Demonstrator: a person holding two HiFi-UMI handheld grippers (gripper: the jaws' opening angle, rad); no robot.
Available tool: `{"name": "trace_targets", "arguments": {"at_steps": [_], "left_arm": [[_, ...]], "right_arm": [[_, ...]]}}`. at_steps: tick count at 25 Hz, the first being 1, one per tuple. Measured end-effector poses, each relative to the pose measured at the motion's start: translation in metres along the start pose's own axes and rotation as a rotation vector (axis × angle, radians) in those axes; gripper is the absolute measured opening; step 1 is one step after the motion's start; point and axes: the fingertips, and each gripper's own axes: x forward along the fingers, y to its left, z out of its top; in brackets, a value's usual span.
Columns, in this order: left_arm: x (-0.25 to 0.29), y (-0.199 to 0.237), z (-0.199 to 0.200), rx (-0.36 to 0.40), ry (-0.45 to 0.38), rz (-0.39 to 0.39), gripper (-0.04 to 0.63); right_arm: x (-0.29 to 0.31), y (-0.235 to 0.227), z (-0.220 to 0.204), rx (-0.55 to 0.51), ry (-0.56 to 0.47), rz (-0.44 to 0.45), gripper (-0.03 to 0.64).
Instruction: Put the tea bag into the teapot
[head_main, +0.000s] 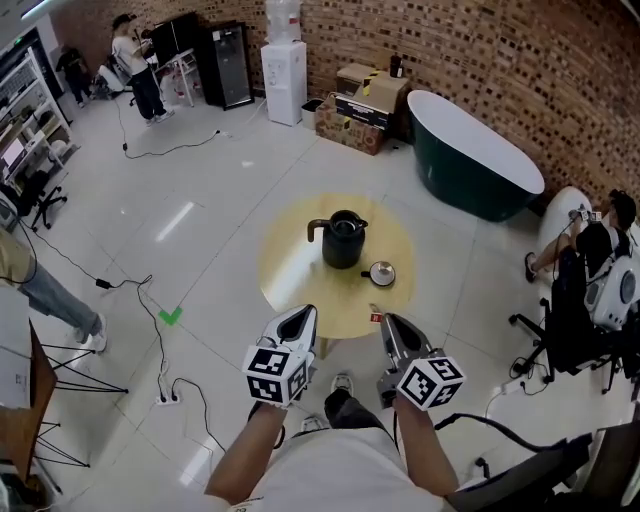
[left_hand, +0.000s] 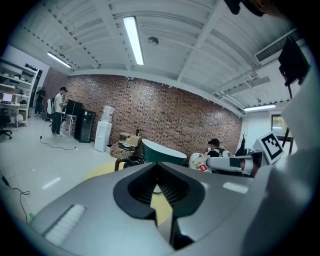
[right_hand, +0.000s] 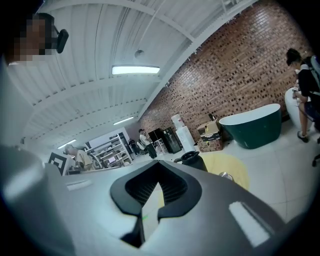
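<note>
A black teapot (head_main: 343, 240) stands open on the round yellow table (head_main: 290, 272), its round lid (head_main: 381, 272) lying beside it to the right. My right gripper (head_main: 383, 320) hovers over the table's near edge, jaws shut, with a small red tea bag tag (head_main: 376, 317) at its tip. The left gripper view shows that same tag (left_hand: 202, 168) at the right gripper's end. My left gripper (head_main: 305, 316) hangs beside it to the left, shut and empty. The teapot (right_hand: 192, 160) lies ahead of the right gripper (right_hand: 159, 166), and also ahead of the left gripper (left_hand: 158, 166).
A dark green bathtub (head_main: 470, 150) stands beyond the table by the brick wall, with cardboard boxes (head_main: 360, 105) and a water dispenser (head_main: 283, 70) further left. A seated person (head_main: 600, 250) is at the right. Cables and a power strip (head_main: 168, 398) lie on the floor at left.
</note>
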Motion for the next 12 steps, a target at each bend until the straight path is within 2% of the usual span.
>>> {"name": "trace_targets", "arguments": {"at_steps": [6,12], "left_arm": [[0.034,0.016,0.011,-0.009,0.016,0.009,0.012],[0.054,0.025,0.053,0.0,0.016,0.02,0.012]], "right_arm": [[0.035,-0.02,0.019,0.004,0.009,0.002,0.0],[0.067,-0.025,0.064,-0.048,0.026,-0.004,0.0]]}}
